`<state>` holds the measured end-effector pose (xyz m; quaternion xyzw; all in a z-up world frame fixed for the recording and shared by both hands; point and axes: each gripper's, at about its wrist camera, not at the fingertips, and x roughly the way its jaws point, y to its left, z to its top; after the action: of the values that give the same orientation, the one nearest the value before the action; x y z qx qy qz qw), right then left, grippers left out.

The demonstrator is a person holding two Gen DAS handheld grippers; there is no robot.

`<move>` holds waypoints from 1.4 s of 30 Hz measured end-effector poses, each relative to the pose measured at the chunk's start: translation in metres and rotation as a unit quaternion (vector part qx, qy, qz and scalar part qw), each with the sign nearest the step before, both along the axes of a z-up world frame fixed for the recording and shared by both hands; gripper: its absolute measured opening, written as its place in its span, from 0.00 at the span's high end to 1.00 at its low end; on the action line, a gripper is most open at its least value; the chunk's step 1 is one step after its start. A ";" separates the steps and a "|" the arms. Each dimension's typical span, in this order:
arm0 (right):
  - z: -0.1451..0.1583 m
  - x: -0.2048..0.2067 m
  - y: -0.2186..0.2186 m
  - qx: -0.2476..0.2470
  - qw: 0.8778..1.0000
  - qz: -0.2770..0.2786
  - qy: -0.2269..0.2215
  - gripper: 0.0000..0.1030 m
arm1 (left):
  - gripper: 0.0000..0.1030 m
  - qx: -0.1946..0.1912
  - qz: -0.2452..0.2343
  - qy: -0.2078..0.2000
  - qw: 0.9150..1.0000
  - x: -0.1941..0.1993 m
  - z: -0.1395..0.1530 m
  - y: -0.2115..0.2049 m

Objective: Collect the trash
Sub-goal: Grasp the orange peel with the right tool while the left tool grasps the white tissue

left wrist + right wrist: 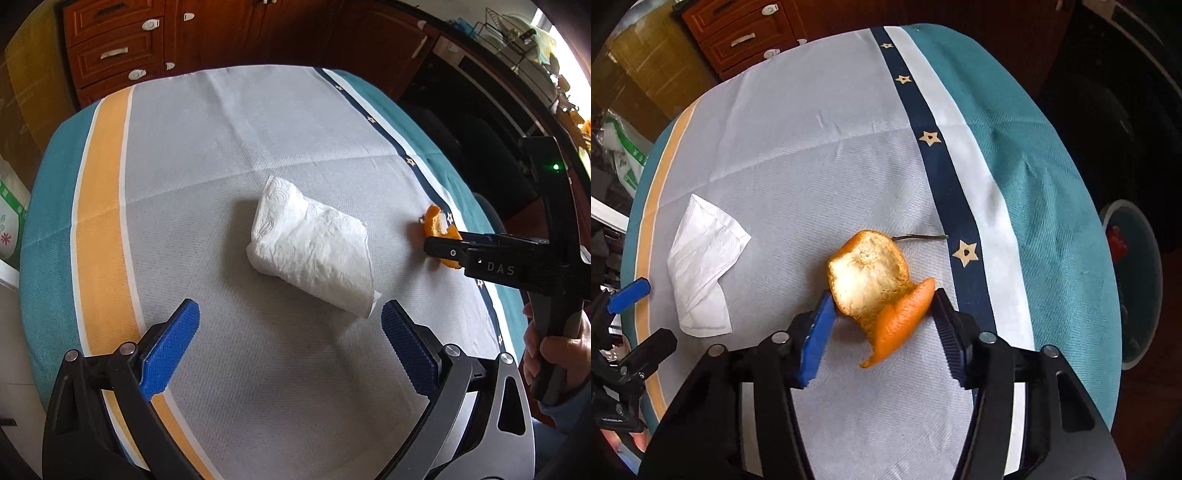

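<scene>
My right gripper (881,306) is pointed steeply down over the orange peel (871,284), which lies on the grey centre panel of the tablecloth (812,166), just left of the navy star stripe (945,192). The peel sits between my right fingers: blue pad (818,332) touches its left edge, dark pad (947,332) touches the orange tail on the right, so both pads are in contact and clamped on it. Peel lies pith side up, with a curled orange strip trailing toward me. A thin stem (918,237) lies just beyond it, reaching the stripe. My left gripper (290,325) has its jaws spread wide with nothing between them, hovering just short of the folded paper towel (314,247); the towel's near corner sits close to the right-hand pad (400,339), not touching as far as I can tell. The towel lies mid-cloth, well apart from the peel. From the left wrist view my right hand (554,350) shows on the tool handle at the frame edge. Wooden drawers (114,48) stand behind the table.
</scene>
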<state>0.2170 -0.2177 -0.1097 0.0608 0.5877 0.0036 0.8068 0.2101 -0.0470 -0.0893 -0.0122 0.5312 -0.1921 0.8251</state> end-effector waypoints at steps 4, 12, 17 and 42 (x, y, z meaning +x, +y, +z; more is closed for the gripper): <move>-0.001 0.004 0.002 0.010 1.000 0.014 0.003 0.40 | 0.04 -0.012 0.014 0.009 1.000 0.006 -0.001 0.006; 0.007 0.008 0.009 0.020 0.999 0.035 -0.037 0.70 | 0.04 -0.034 0.033 0.036 0.998 0.020 -0.006 0.001; 0.007 0.000 -0.009 0.042 0.998 0.039 -0.033 0.70 | 0.04 -0.029 0.037 0.041 0.998 0.029 -0.012 -0.010; -0.004 -0.027 -0.045 0.122 0.990 0.052 -0.055 0.72 | 0.36 0.057 -0.087 0.014 0.994 0.001 -0.011 -0.095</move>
<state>0.1904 -0.2622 -0.1136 0.1278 0.5396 0.1205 0.8234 0.2114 -0.1421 -0.1001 0.0789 0.5517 -0.2320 0.7972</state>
